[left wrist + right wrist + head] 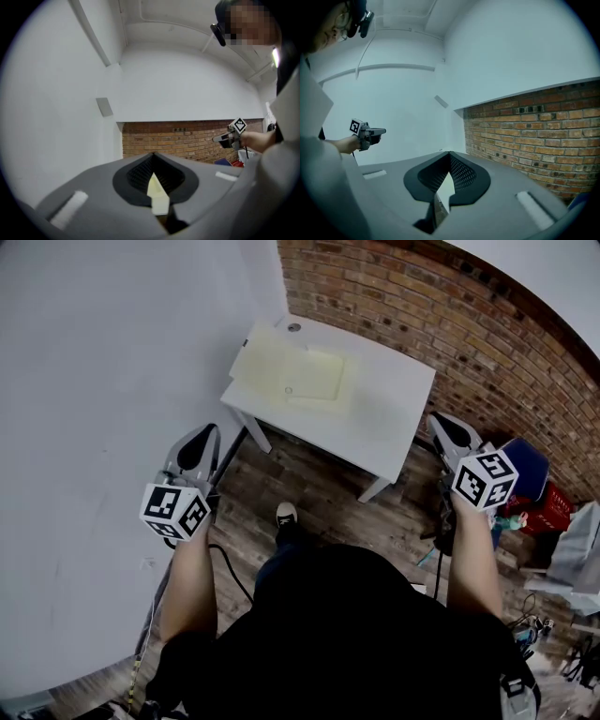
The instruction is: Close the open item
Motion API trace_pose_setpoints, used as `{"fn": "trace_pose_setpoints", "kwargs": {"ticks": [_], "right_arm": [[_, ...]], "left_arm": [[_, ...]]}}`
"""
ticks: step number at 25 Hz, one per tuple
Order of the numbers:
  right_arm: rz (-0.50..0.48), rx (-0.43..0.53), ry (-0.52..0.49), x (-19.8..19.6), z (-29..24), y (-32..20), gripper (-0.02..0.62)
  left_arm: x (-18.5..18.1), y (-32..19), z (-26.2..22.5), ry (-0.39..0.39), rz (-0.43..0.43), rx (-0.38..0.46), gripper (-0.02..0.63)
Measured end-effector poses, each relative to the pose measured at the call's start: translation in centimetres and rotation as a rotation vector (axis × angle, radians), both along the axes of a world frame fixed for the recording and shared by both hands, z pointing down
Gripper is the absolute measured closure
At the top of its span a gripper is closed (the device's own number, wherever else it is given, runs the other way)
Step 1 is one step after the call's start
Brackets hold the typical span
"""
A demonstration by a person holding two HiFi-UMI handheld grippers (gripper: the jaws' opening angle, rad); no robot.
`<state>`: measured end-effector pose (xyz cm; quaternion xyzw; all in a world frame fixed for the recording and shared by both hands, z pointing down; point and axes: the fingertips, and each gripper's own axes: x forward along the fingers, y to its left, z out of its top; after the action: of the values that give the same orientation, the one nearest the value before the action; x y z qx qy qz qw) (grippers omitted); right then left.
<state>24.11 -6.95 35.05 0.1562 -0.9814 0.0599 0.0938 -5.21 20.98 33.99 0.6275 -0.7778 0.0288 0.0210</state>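
A pale yellow folder-like item [292,378] lies opened flat on the small white table [394,413], far ahead of both grippers in the head view. My left gripper [195,450] is held level near the white wall, well short of the table's left corner. In the left gripper view its jaws [152,155] meet at the tips with nothing gripped. My right gripper [450,431] hovers beside the table's right edge. Its jaws [449,153] are likewise shut and empty. Each gripper view shows the other gripper in a hand across the room, the right one [230,137] and the left one [367,132].
A red brick wall [450,324] runs behind the table and a white wall [94,381] stands on the left. A small round object [294,327] sits at the table's back corner. Blue and red things [539,493] and cables [230,568] lie on the wooden floor.
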Motion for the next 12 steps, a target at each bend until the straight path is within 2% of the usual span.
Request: {"fn": "trace_pose_setpoints", "kwargs": {"ticks": [12], "right_arm": [[0.027, -0.010, 0.018, -2.2, 0.1, -0.8, 0.595]], "left_arm": [[-3.3, -1.2, 0.8, 0.020, 0.013, 0.003, 0.603]]}}
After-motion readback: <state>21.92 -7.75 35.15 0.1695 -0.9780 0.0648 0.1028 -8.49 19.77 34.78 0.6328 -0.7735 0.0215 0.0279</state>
